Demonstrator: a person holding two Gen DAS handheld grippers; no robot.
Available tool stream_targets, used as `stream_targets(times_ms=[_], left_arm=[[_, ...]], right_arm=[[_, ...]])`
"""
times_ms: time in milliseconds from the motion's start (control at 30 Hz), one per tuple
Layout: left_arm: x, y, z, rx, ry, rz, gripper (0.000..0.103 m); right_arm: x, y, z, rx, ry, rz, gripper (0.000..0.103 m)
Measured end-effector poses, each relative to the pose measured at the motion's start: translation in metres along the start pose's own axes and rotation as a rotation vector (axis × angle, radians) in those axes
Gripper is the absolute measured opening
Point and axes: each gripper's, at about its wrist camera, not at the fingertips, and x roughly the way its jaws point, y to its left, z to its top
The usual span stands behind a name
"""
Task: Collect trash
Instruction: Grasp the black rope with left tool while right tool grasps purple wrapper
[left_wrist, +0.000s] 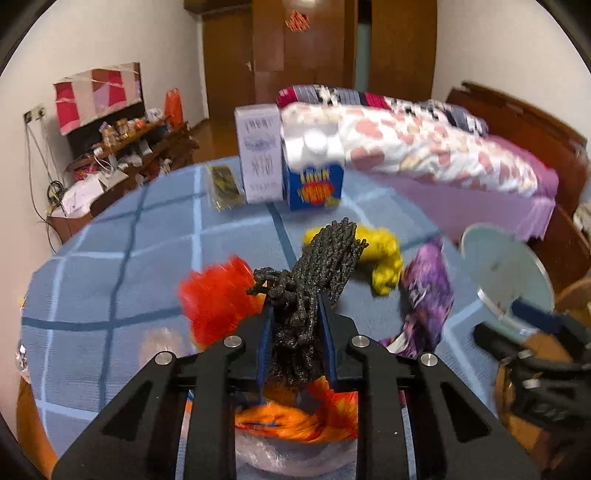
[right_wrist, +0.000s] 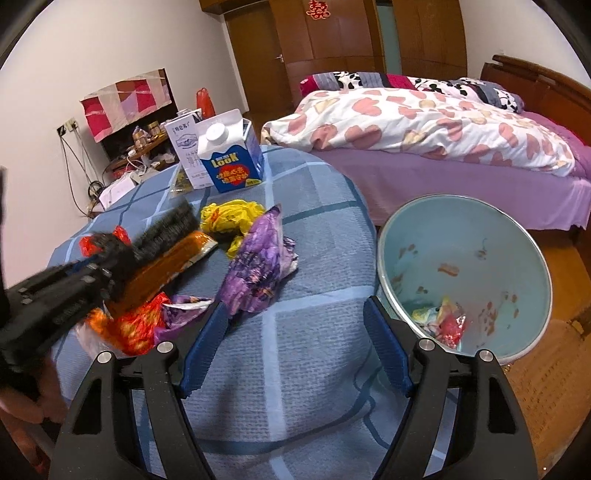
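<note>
Left gripper (left_wrist: 295, 314) is clamped on a dark rope bundle (left_wrist: 317, 266), lifted above the table (left_wrist: 110, 236), so the carry step seems underway, and next it must swing right to the bin (right_wrist: 461, 273), beside which the right gripper (right_wrist: 295, 350) hangs open.

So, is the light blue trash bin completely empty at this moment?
No. In the right wrist view the trash bin already holds a few crumpled colourful wrappers at its bottom.
</note>
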Motion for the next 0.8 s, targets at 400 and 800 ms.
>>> stream_targets(times_ms=[400,800], left_arm=[[-0.064,0.035,0.008,-0.124,-0.119,0.053,0.022],[-0.070,0.043,-0.006,-0.168,-0.115,0.093,0.022]], right_arm=[[0.041,0.024,0.010,0.020,0.071,0.036,0.055],[0.025,0.021,0.015,-0.002,0.028,0.074,0.031]])
